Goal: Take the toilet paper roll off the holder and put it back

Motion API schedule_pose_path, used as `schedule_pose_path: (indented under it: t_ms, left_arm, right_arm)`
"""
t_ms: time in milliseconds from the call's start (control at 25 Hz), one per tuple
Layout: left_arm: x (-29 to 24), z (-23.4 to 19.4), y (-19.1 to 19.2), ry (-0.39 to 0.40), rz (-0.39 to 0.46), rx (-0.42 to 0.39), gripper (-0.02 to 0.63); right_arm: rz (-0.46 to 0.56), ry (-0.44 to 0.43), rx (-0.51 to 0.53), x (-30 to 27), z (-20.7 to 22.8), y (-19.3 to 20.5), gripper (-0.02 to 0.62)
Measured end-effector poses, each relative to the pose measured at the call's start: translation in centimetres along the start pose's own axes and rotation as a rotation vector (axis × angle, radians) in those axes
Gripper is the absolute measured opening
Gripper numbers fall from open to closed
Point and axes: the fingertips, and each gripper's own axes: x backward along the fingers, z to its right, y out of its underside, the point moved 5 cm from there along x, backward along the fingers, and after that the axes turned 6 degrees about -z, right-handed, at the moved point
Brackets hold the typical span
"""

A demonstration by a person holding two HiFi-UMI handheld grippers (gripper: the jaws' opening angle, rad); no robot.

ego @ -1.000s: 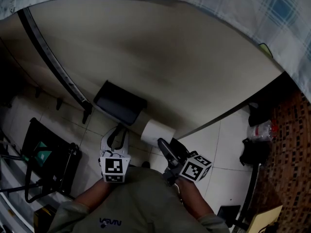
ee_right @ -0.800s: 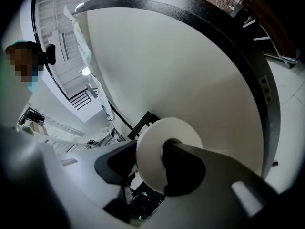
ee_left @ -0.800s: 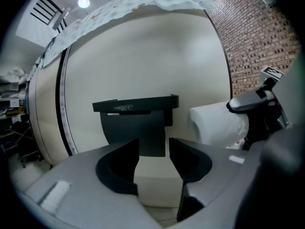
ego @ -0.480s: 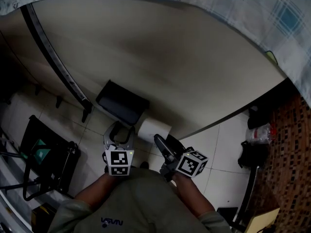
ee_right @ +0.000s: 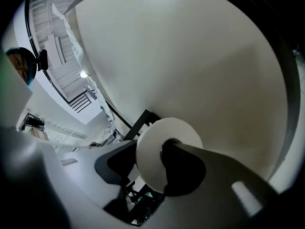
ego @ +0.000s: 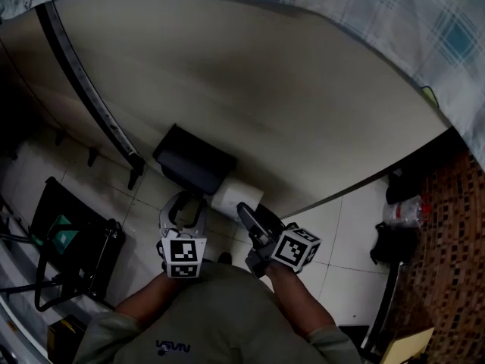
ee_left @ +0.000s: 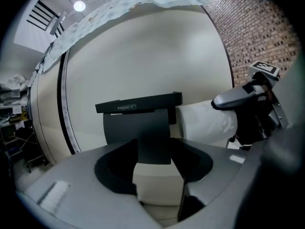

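Note:
The black toilet paper holder [ego: 193,161] hangs on the curved beige wall. The white toilet paper roll [ego: 236,197] sits just right of it, against its side. My right gripper [ego: 246,214] is shut on the roll: in the right gripper view one jaw goes into the core of the roll [ee_right: 152,161] and the other lies on its outside. My left gripper [ego: 182,211] hangs just below the holder with its jaws wide and closing, pressing on nothing. In the left gripper view the holder's black front plate [ee_left: 143,113] stands ahead between the jaws, the roll [ee_left: 205,120] to its right.
A black strip [ego: 91,105] runs down the curved wall. A black wire rack [ego: 68,249] stands on the tiled floor at the left. Dark bags [ego: 398,241] lie by the brick-patterned floor at the right. A checked cloth [ego: 394,21] hangs above the wall.
My left gripper's jaws have opened from narrow to wide. My right gripper has carried the roll up and left, closer against the holder's side.

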Motion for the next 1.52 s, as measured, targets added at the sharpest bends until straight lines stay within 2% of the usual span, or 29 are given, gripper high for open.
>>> schedule_pose_path:
  t_ms: [560,840,960,1120,1280,1520]
  left_arm:
    - [1.4,-0.3,0.2,0.008,0.002,-0.031,0.221]
    - [1.2,-0.4,0.2,0.014,-0.006,-0.039,0.221]
    - [0.9,-0.3,0.2,0.015,-0.008,-0.043,0.219]
    - [0.6,-0.1,0.1,0.022,-0.009,-0.041,0.219]
    - [0.5,-0.1,0.2,0.030,-0.009,-0.036,0.219]
    - [0.4,-0.3,0.2,0.035,-0.004,-0.032,0.219]
  right_arm:
    - [-0.009,-0.068,-0.101,-4.9,0.7,0.6,0.161]
    - [-0.052,-0.063,-0.057,-7.8,0.5,1.4,0.163]
    - [-0.084,-0.095,-0.068,-8.6,0.3,1.7,0.164]
    - [-0.107,-0.151,-0.058,-7.9,-0.4,1.6,0.183]
    - [-0.095,-0.154,-0.055,-5.4,-0.5,1.7,0.190]
    - [-0.090,-0.123,-0.052,-4.5,0.3,2.5,0.067]
